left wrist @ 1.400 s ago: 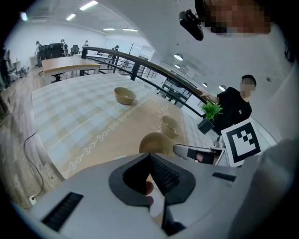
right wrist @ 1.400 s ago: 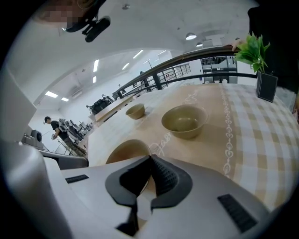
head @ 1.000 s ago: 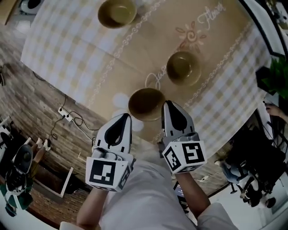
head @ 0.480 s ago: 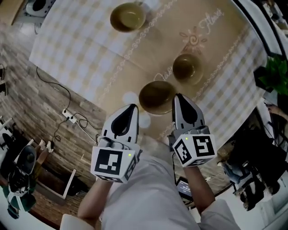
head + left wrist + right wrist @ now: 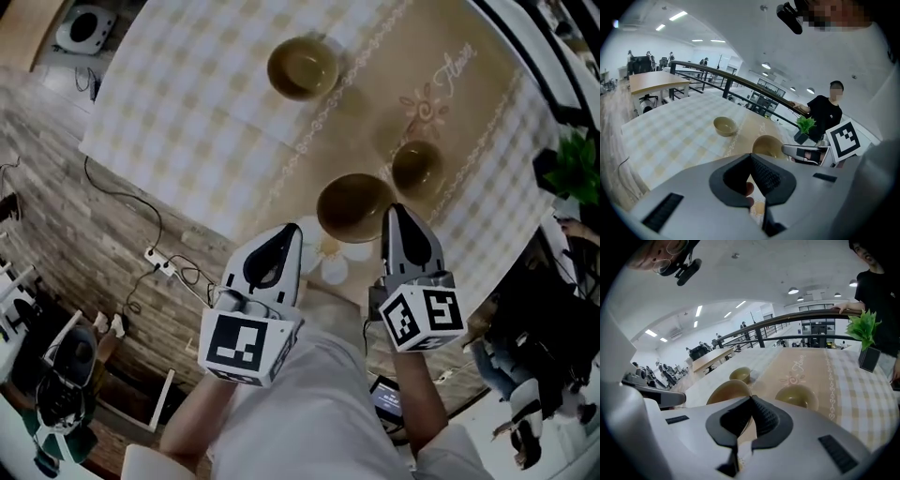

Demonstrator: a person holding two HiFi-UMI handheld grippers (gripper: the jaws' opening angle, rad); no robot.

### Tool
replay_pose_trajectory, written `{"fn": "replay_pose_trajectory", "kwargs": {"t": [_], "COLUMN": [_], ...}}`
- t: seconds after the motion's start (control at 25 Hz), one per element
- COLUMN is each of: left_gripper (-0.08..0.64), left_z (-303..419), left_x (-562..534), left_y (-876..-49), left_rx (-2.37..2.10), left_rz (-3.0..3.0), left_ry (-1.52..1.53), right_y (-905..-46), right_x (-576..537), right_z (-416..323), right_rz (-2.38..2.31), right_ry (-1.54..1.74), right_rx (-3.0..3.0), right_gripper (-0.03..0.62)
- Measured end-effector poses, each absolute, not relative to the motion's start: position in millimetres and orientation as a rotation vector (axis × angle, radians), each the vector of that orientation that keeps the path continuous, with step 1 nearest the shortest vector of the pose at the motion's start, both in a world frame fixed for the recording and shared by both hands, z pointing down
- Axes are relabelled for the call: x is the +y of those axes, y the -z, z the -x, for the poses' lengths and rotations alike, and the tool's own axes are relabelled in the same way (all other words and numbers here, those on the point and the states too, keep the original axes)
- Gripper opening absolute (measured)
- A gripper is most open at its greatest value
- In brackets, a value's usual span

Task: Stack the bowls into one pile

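At the bottom centre of the head view the left gripper (image 5: pixel 284 242) and the right gripper (image 5: pixel 397 217) point up the frame, side by side, at the table's (image 5: pixel 187 103) near edge. The left gripper view shows the left gripper's (image 5: pixel 751 159) jaws clenched tip to tip with nothing between them. The right gripper's (image 5: pixel 751 401) jaws are pressed together and empty too.

Just past them, at mid-frame, the near bowl (image 5: pixel 354 206) sits upright on the tan runner. It lies just left of the right gripper's tip and up and to the right of the left one; whether the right tip touches its rim cannot be told. Up and to the right of it stands the right bowl (image 5: pixel 418 167), apart from it. The far bowl (image 5: pixel 302 67) stands alone at the top centre, well apart from both. None is stacked. A plant (image 5: pixel 572 164) shows at the right edge.
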State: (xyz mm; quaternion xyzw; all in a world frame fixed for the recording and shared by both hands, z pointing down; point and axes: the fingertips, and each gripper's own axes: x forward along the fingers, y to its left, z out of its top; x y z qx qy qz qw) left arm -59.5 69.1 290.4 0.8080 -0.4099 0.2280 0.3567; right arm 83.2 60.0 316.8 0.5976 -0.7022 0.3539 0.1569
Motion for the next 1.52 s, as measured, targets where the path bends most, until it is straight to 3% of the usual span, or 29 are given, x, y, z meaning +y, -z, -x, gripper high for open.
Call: {"fn": "replay_pose_trajectory", "kwargs": {"t": [0.56,1.52], "left_gripper": [0.018,0.018], "left_z": [103,116], "left_x": [-6,-101], "left_y": [-277,-297], "left_rx": [-1.079,-0.994], "left_rz": [-2.136,-2.181], "left_ry": [-0.521,-0.511], "right_y": [-303,-314], "right_x": [-10,-121], "right_z": [-46,-27], "right_rz": [-1.782,-1.877], "right_ry": [-0.986,-0.925], "right_rx": [-2.004,-1.947], "right_gripper": [0.037,0.037]}}
